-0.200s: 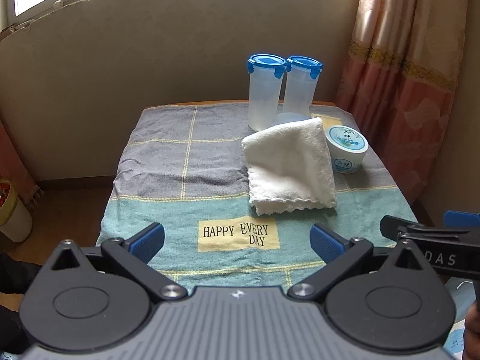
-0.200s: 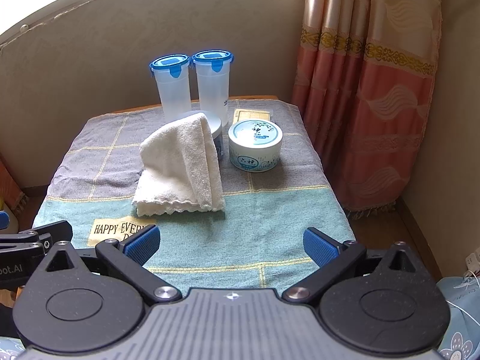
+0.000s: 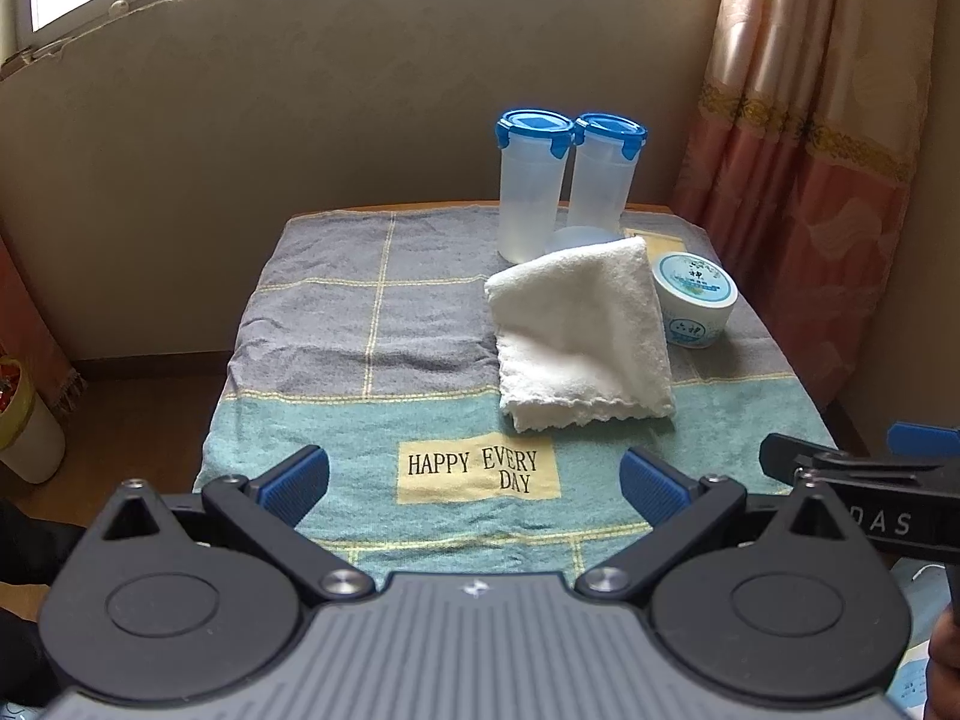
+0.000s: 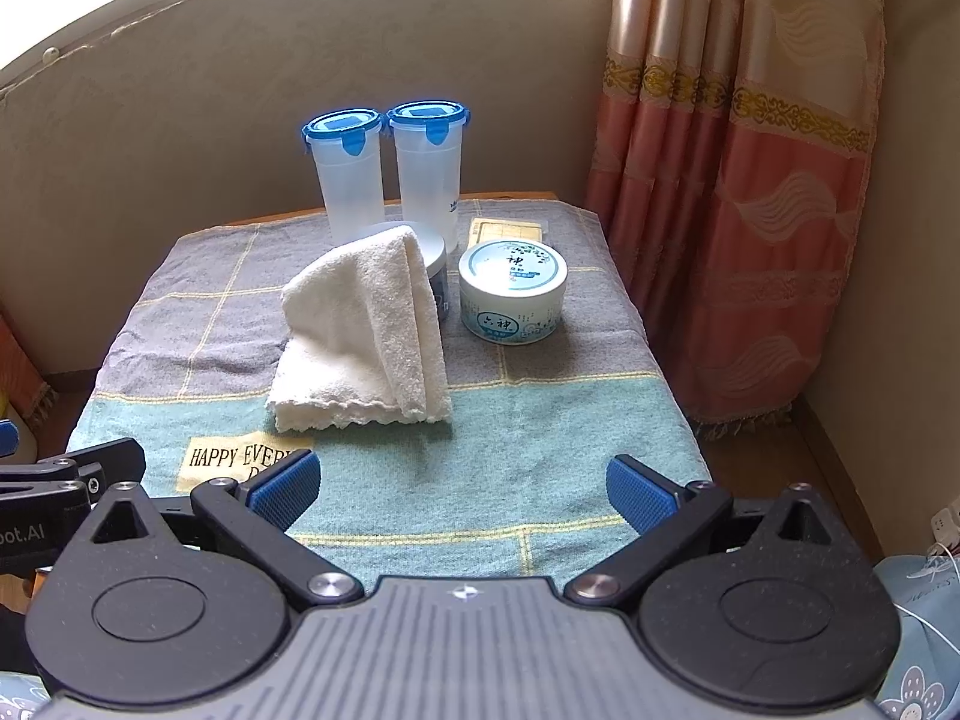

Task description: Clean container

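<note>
Two tall translucent containers with blue clip lids [image 3: 531,186] [image 3: 603,177] stand at the table's far edge, also in the right wrist view [image 4: 348,180] [image 4: 427,171]. A folded white towel [image 3: 579,333] [image 4: 366,336] is draped over a low round tin [image 4: 432,258], mostly hidden. A second round tin with a pale blue label [image 3: 695,300] [image 4: 513,291] sits to its right. My left gripper [image 3: 474,483] and right gripper [image 4: 462,483] both hover open and empty over the near edge, well short of the towel.
A grey and teal cloth [image 3: 372,324] reading "HAPPY EVERY DAY" covers the small table. A pink curtain [image 4: 750,180] hangs at the right, a wall and window behind. A bin [image 3: 24,426] stands on the floor at the left.
</note>
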`<state>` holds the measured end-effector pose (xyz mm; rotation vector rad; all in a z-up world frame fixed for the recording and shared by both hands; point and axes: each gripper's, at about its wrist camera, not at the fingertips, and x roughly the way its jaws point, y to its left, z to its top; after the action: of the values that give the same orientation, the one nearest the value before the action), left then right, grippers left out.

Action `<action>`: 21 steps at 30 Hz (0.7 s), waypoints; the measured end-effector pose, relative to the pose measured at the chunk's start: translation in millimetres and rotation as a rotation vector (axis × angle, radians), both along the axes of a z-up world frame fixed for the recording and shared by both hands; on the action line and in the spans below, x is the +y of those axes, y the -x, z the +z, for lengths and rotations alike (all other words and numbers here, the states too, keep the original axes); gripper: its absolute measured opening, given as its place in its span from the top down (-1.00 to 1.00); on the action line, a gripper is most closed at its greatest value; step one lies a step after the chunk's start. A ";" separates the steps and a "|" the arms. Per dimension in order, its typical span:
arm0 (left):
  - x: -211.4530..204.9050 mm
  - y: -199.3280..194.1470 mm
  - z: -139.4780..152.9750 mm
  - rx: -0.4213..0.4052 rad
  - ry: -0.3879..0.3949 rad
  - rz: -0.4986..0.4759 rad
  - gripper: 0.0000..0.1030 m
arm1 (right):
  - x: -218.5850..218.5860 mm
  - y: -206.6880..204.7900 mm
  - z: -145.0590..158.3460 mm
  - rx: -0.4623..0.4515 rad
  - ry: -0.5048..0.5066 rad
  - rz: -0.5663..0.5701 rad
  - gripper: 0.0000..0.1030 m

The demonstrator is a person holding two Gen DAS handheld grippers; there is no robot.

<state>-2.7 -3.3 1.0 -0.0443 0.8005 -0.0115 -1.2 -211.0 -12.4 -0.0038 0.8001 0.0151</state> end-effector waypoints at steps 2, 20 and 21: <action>-0.6 -1.0 0.7 0.001 0.002 0.000 -0.99 | 0.0 0.2 0.2 0.000 0.002 -0.001 -1.00; 0.1 1.1 1.1 0.003 0.000 -0.004 -0.99 | 1.6 1.1 1.3 -0.001 0.007 -0.008 -1.00; -0.4 1.3 1.2 0.003 0.001 -0.005 -0.99 | 1.6 1.5 1.7 -0.004 0.008 -0.010 -1.00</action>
<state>-4.0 -3.7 2.2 -0.0432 0.8031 -0.0162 -2.6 -209.4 -10.7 -0.0073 0.7963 0.0027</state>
